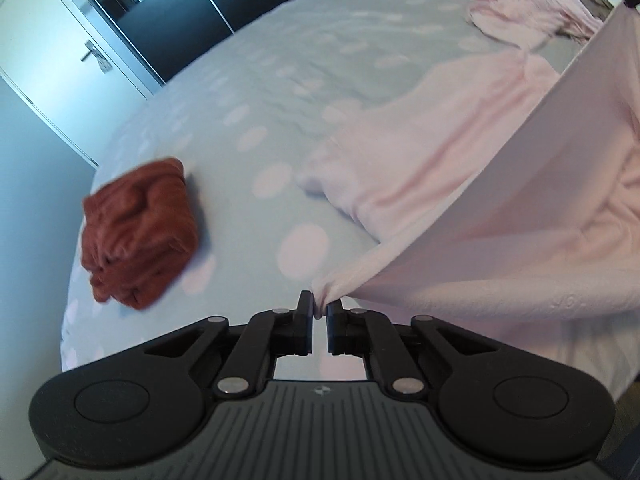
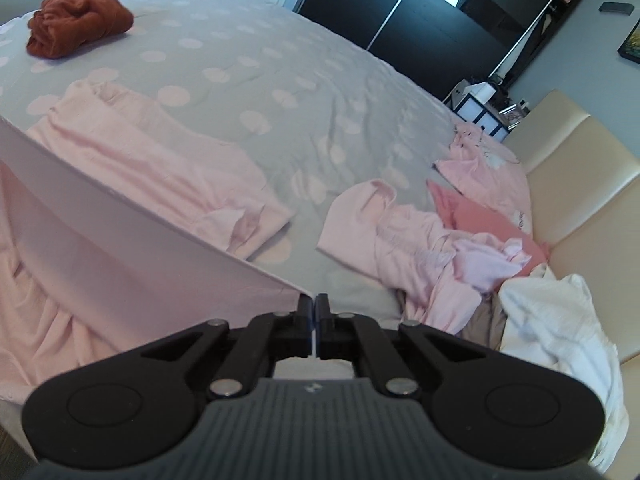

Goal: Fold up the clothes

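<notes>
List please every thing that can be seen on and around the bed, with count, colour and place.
Pale pink garment: one, on the bed, near edge lifted taut between both grippers.
Folded rust-red garment: one, alone near the far left corner of the bed.
Pile of unfolded clothes: one heap, pink shades and white, at the right side by the headboard.
Grey bedcover with pale dots: one, over the whole bed.
Cream padded headboard: one, right of the bed.
Dark sliding wardrobe: one, black, behind the bed.
White door: one, far left.
Left gripper: black, shut on the pink garment's edge.
Right gripper: black, shut on the same edge.
</notes>
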Tool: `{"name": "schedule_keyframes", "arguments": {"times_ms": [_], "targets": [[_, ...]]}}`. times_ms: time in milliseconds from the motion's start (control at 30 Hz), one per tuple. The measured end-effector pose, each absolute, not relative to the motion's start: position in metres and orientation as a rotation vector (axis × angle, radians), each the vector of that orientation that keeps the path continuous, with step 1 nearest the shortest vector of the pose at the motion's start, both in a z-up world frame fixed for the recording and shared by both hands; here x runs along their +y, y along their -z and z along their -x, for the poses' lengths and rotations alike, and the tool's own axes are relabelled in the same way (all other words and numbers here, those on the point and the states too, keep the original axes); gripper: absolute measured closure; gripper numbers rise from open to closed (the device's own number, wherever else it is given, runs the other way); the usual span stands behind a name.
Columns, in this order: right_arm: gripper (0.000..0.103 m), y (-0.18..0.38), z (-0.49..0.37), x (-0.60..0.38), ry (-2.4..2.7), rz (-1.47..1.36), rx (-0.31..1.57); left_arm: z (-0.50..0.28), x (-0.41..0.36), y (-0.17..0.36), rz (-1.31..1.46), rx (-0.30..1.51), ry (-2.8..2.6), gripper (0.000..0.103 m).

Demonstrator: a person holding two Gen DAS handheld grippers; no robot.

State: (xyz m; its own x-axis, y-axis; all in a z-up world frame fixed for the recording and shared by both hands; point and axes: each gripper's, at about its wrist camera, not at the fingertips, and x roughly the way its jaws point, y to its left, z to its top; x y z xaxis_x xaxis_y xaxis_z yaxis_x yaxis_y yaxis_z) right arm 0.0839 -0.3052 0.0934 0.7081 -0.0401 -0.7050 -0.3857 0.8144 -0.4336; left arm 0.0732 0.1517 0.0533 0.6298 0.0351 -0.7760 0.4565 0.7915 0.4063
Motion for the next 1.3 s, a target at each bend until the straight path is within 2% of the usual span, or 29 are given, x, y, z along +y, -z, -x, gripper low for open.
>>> {"name": "schedule_keyframes", "arguments": {"times_ms": [233, 400, 700, 1033, 1133, 1200, 1267, 1300], "targets": [[0.102, -0.104, -0.146, -0.305, -0.133, 0.528, 0.720, -0.145, 0.146, -0.071, -0.606, 0.805, 0.216, 0.099], [0.101, -0.095, -0.206, -0.293, -0.131, 0.534, 0.723, -0.206, 0.146, -0.057, -0.596, 0.843, 0.197, 0.099], [0.101, -0.015, -0.307, -0.282, -0.104, 0.539, 0.825, -0.292, 0.139, 0.029, -0.606, 0.960, 0.194, 0.099], [0.101, 0.058, -0.353, -0.288, -0.115, 0.510, 0.957, -0.321, 0.125, 0.083, -0.624, 1.028, 0.217, 0.099], [0.094, 0.063, -0.353, -0.291, -0.125, 0.476, 0.982, -0.319, 0.127, 0.082, -0.612, 1.022, 0.210, 0.094], [0.071, 0.056, -0.349, -0.293, -0.118, 0.475, 0.968, -0.317, 0.129, 0.076, -0.595, 1.009, 0.204, 0.080], [0.062, 0.041, -0.341, -0.295, -0.116, 0.474, 0.933, -0.310, 0.135, 0.063, -0.565, 0.989, 0.195, 0.072], [0.062, 0.033, -0.337, -0.296, -0.120, 0.469, 0.919, -0.306, 0.138, 0.056, -0.555, 0.977, 0.190, 0.068]]}}
